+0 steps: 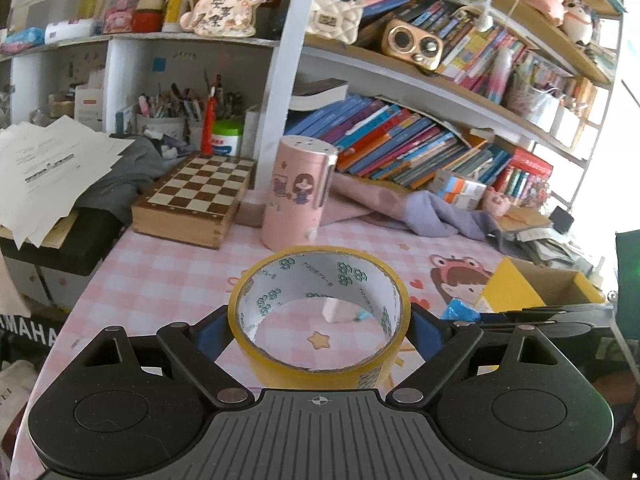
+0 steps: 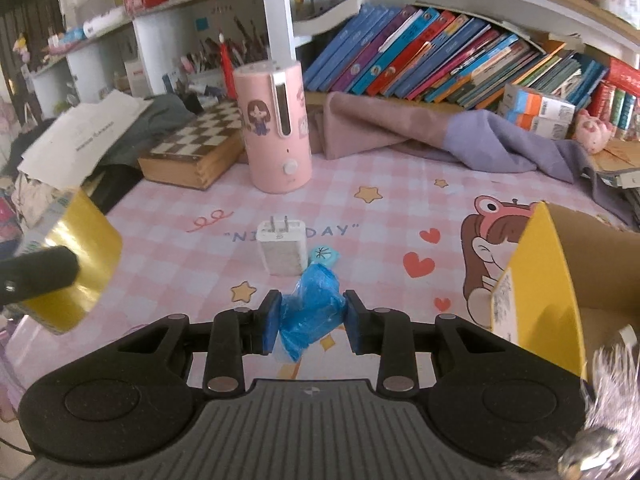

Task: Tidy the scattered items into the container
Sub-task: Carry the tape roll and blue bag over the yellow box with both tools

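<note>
The left gripper (image 1: 320, 328) is clamped wide across a roll of yellow tape (image 1: 320, 316), its blue pads pressed to the roll's outer sides; the roll is held clear above the pink checked tablecloth (image 1: 160, 280). The right gripper (image 2: 312, 320) is clenched on a crumpled blue plastic bundle (image 2: 310, 316), also lifted off the cloth. A white plug adapter (image 2: 282, 250) is seen standing on the cloth just beyond the bundle. The open yellow cardboard box (image 2: 552, 280) is located at the right, near the right gripper.
</note>
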Action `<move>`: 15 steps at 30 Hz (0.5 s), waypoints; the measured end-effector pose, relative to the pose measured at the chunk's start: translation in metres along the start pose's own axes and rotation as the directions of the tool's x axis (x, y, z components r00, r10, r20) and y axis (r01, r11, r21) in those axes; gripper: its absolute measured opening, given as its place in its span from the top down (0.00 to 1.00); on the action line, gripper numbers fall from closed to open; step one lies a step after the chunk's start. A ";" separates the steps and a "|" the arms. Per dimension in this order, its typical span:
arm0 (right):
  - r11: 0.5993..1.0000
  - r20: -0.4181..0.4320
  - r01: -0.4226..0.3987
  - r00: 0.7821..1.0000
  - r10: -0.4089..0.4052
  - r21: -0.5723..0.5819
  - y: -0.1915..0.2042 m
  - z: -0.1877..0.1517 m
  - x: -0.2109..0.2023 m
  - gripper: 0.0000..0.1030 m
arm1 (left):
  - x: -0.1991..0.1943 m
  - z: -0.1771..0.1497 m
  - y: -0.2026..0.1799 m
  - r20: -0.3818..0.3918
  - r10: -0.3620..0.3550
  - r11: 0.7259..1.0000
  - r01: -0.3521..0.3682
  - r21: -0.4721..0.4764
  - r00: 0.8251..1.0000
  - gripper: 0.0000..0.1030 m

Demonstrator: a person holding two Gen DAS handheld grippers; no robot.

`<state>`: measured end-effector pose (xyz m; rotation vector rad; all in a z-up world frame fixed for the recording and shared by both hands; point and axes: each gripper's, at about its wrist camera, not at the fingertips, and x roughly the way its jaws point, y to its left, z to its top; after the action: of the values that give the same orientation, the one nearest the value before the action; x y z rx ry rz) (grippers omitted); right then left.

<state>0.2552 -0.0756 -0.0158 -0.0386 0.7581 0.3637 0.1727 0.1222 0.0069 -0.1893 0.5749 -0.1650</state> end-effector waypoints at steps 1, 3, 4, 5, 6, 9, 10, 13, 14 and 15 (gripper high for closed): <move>1.000 0.006 -0.003 1.000 0.003 0.003 0.001 -0.002 -0.007 0.70 | -0.004 -0.001 -0.002 0.003 -0.006 1.000 0.006 0.003 1.000 0.12; 1.000 0.018 -0.006 1.000 0.006 0.006 0.005 -0.005 -0.019 0.70 | -0.011 -0.002 -0.005 0.007 -0.016 1.000 0.016 0.010 1.000 0.12; 1.000 0.025 -0.007 1.000 0.007 0.009 0.006 -0.007 -0.025 0.70 | -0.015 -0.003 -0.007 0.010 -0.021 1.000 0.021 0.014 1.000 0.12; 1.000 0.031 -0.010 0.999 0.009 0.013 0.008 -0.010 -0.032 0.70 | -0.020 -0.004 -0.008 0.013 -0.027 1.000 0.027 0.016 1.000 0.12; 1.000 0.037 -0.012 0.999 0.011 0.017 0.010 -0.012 -0.039 0.70 | -0.024 -0.005 -0.010 0.015 -0.033 0.999 0.033 0.020 0.999 0.12; 1.000 0.055 -0.012 0.998 0.010 0.024 0.016 -0.020 -0.056 0.70 | -0.035 -0.011 -0.013 0.018 -0.045 0.999 0.045 0.030 0.999 0.12; 1.000 0.060 -0.010 0.998 0.009 0.025 0.019 -0.023 -0.062 0.70 | -0.039 -0.013 -0.014 0.018 -0.048 0.998 0.048 0.032 0.999 0.12; 1.000 0.066 -0.007 0.998 0.005 0.029 0.026 -0.033 -0.074 0.70 | -0.051 -0.020 -0.015 0.017 -0.055 0.998 0.055 0.036 0.998 0.12; 0.999 0.066 -0.006 0.998 0.004 0.032 0.028 -0.037 -0.078 0.70 | -0.056 -0.023 -0.015 0.018 -0.056 0.998 0.056 0.037 0.998 0.12; 0.999 0.066 -0.006 0.998 0.004 0.034 0.031 -0.041 -0.082 0.70 | -0.061 -0.025 -0.015 0.020 -0.057 0.998 0.057 0.037 0.998 0.12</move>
<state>0.1627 -0.0787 0.0130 0.0070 0.6995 0.3550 0.1068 0.1167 0.0216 -0.1719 0.5457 -0.2283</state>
